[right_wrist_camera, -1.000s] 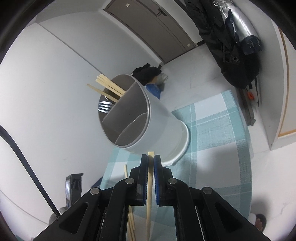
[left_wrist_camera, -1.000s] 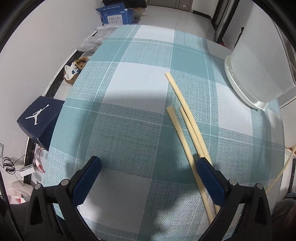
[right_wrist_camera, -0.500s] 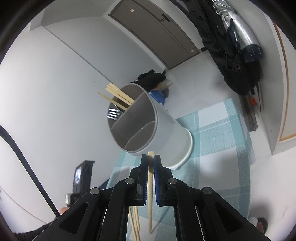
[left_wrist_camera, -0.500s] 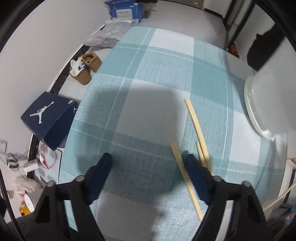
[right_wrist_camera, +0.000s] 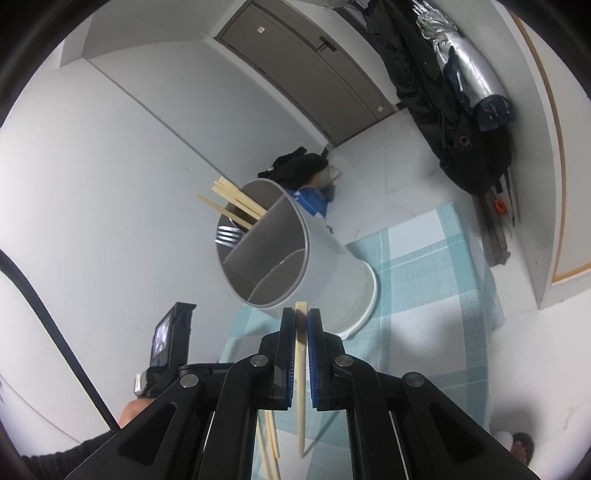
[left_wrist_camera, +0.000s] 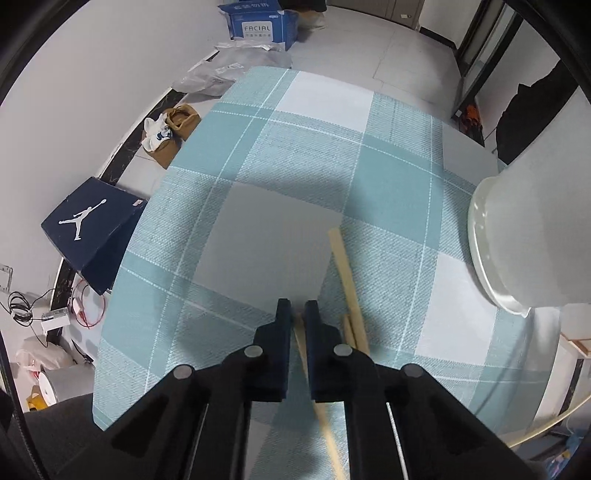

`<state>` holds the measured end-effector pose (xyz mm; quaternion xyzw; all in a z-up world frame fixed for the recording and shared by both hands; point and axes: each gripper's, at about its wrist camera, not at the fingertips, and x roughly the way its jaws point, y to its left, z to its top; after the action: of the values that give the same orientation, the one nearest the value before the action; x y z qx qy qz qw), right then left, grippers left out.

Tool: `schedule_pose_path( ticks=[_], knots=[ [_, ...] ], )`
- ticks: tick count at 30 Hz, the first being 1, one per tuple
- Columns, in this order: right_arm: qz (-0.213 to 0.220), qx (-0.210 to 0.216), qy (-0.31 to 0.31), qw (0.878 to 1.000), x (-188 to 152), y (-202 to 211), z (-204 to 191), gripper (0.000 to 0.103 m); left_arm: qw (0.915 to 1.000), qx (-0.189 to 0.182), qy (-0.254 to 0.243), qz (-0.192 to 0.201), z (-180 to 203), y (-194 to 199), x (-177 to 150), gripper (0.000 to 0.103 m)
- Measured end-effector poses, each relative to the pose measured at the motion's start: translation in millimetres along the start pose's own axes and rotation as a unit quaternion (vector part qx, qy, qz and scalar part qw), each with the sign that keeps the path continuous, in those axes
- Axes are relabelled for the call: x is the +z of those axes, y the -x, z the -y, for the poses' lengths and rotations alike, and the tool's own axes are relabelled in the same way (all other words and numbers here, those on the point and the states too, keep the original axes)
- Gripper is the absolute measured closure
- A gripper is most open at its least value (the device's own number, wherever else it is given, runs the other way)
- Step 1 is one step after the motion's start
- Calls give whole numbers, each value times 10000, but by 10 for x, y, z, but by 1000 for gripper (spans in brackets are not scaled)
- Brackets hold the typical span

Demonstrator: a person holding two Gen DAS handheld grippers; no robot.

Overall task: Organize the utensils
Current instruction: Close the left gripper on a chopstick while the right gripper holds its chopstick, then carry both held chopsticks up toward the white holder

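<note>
- Where the left wrist view looks down on the table (left_wrist_camera: pixel 258 155), the left tool (left_wrist_camera: pixel 297 314) has its jaws drawn nearly together on a chopstick (left_wrist_camera: pixel 321 413) lying on the checked cloth; only a thin gap shows at the tips and the stick runs back between the fingers toward the camera.
- Two more chopsticks (left_wrist_camera: pixel 347 280) lie just right of the tool, side by side and angled up-left; the shorter-looking one is partly hidden behind the right finger.
- Base of the white holder (left_wrist_camera: pixel 517 236) sits at the right edge of the table, apart from the sticks.
- On the floor left of the table: Jordan box (left_wrist_camera: pixel 92 229), shoes (left_wrist_camera: pixel 162 133), blue carton (left_wrist_camera: pixel 258 26).
- Right wrist view: right tool (right_wrist_camera: pixel 301 317) is clamped on a second chopstick (right_wrist_camera: pixel 301 369), held in the air, blunt end poking just past the fingertips.
- Holder (right_wrist_camera: pixel 295 258) stands on the table straight ahead, its rim near the stick's tip but not touching. It has divided compartments: the far-left one holds several chopsticks (right_wrist_camera: pixel 232 203) and a fork (right_wrist_camera: pixel 229 236); the near ones look bare inside as far as visible.
- Left tool's body and camera (right_wrist_camera: pixel 166 336) show at lower left, with loose sticks (right_wrist_camera: pixel 271 435) on the cloth under the right tool.
</note>
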<state>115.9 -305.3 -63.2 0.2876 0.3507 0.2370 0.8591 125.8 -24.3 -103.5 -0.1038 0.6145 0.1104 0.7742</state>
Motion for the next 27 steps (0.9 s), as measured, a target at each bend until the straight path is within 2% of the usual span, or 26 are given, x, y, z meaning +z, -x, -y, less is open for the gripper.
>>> schedule_pose_path(
  ticks=[6, 10, 13, 17, 21, 27],
  knots=[
    [-67, -88, -83, 9999, -12, -45, 23, 97, 9992, -295, 171, 188, -82, 69, 38, 100],
    [-80, -264, 2, 9996, -52, -60, -31, 97, 9964, -421, 42, 733, -94, 311, -18, 100],
    [-66, -416, 121, 9990, -87, -64, -94, 97, 9907, -518, -99, 1252, -102, 541, -70, 100],
    [80, -562, 247, 9981, -130, -35, -197, 97, 9829, -756, -224, 1664, -116, 801, -145, 100],
    [153, -699, 497, 9962, -155, 8, -362, 98, 9700, -799, -494, 2241, -112, 1025, -255, 100],
    [364, -998, 916, 9901, -167, 134, -628, 98, 9562, -1092, -660, 2636, -203, 1173, -364, 100]
  ],
)
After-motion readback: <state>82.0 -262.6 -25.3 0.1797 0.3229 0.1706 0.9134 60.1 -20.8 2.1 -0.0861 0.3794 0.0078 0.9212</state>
